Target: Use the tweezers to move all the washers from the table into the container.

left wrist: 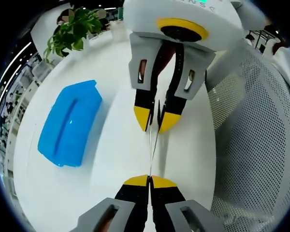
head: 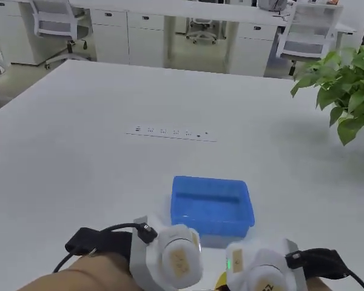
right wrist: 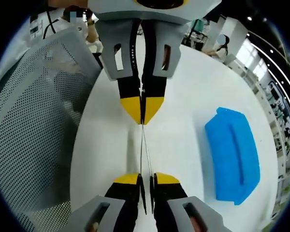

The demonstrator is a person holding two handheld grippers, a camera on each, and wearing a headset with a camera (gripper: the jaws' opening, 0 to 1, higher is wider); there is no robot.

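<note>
Thin silver tweezers (left wrist: 150, 150) span the gap between my two grippers, which face each other tip to tip just above the white table. My left gripper (left wrist: 149, 181) is shut on one end of them. My right gripper (right wrist: 145, 178) holds the other end of the tweezers (right wrist: 142, 147), its jaws closed around them with a narrow slit left. In the left gripper view the right gripper (left wrist: 157, 119) comes down from the top; in the right gripper view the left gripper (right wrist: 142, 109) does the same. A blue container (head: 212, 203) sits on the table just beyond both grippers, empty as far as I can see.
A recessed socket strip (head: 170, 132) lies mid-table beyond the container. A leafy plant (head: 349, 91) stands at the right edge. A grey mesh chair back (left wrist: 253, 140) is close behind the grippers. Desks and office chairs line the far side of the room.
</note>
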